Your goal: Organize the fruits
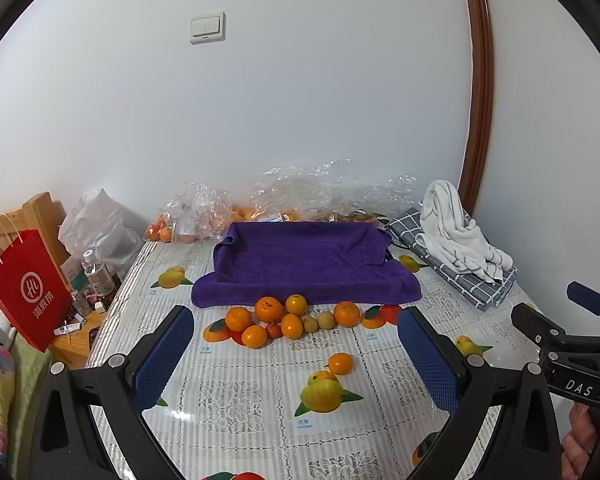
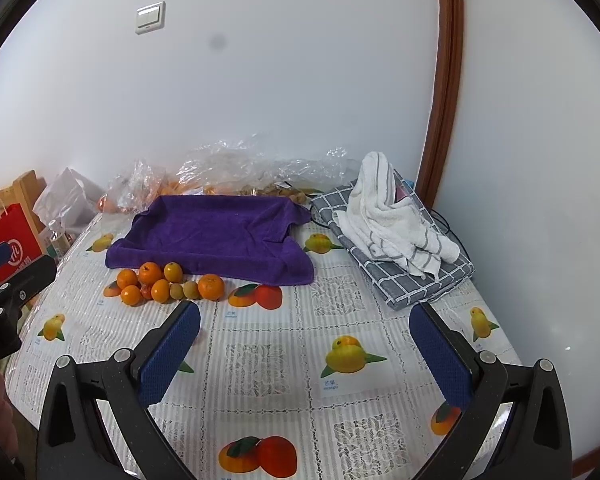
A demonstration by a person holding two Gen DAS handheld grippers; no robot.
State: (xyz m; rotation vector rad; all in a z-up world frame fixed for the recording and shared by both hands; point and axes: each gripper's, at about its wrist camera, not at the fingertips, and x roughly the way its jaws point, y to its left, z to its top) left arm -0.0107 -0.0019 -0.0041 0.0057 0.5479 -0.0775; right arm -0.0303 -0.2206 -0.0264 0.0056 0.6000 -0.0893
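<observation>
Both my grippers are spread wide w/ nothing in them: left gripper (image 1: 296, 344) hovers over the tablecloth (image 1: 260, 400), right gripper (image 2: 305, 334) same, off to the right. The fruit pile (image 1: 288, 320) (oranges plus a couple of small brownish ones & one small red one) sits right at the front edge of the purple towel (image 1: 304, 260). One stray orange (image 1: 340, 363) lies apart, nearer me, btw my left fingers. Gray checked cloth (image 2: 396, 276) w/ a white towel (image 2: 392, 216) on top sits right of the purple one.

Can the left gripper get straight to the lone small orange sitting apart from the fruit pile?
Probably yes: the left gripper is open, and the lone small orange lies between its fingers' line, nothing blocking.
</observation>
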